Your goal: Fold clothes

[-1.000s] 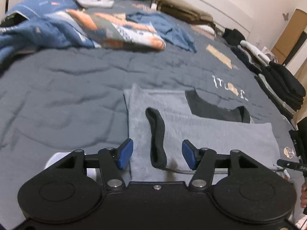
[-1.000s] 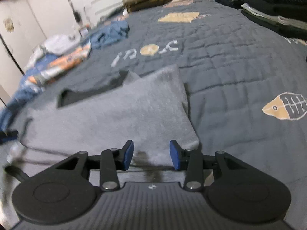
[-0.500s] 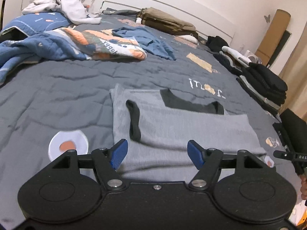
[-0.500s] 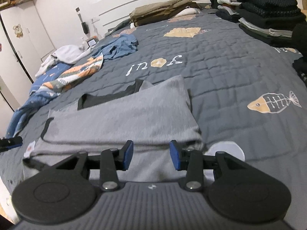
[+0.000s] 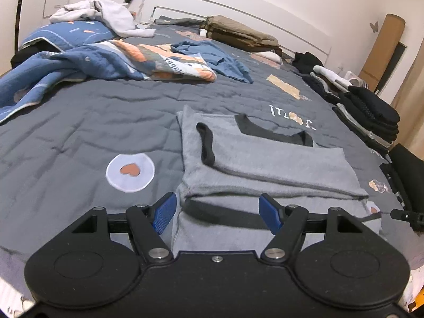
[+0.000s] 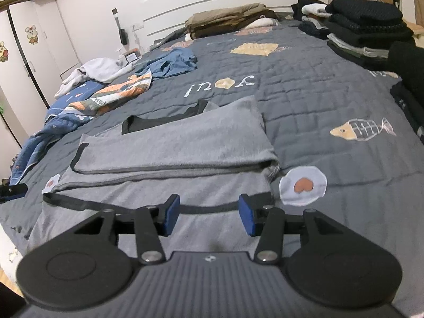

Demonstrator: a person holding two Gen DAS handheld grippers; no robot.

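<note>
On bed [image 5: 106, 122], centre: grey top [image 5: 265, 159] lying flat, sides turned in, black collar [image 5: 273, 135] at 12 o'clock, black hem band [image 5: 225, 213] nearest both tools. Left tool [image 5: 216, 209] spread, holding nothing, poised over left end of hem. Right tool [image 6: 209, 213] likewise spread and empty, over right part of hem. Folded stack [image 6: 368, 26] at 2 o'clock; loose blue shirt [image 6: 172, 62] and quilt [image 5: 79, 61] at 11 o'clock.

Judged stage: partly folded; hem-to-collar fold seemingly outstanding. To do well: pinch hem at both corners, through all layers; lift evenly; carry toward 12 o'clock, keeping side folds tucked; lay edge square with collar; release only once flat. Risk: upper sleeve layer slipping, or one corner lagging and skewing the fold.
</note>
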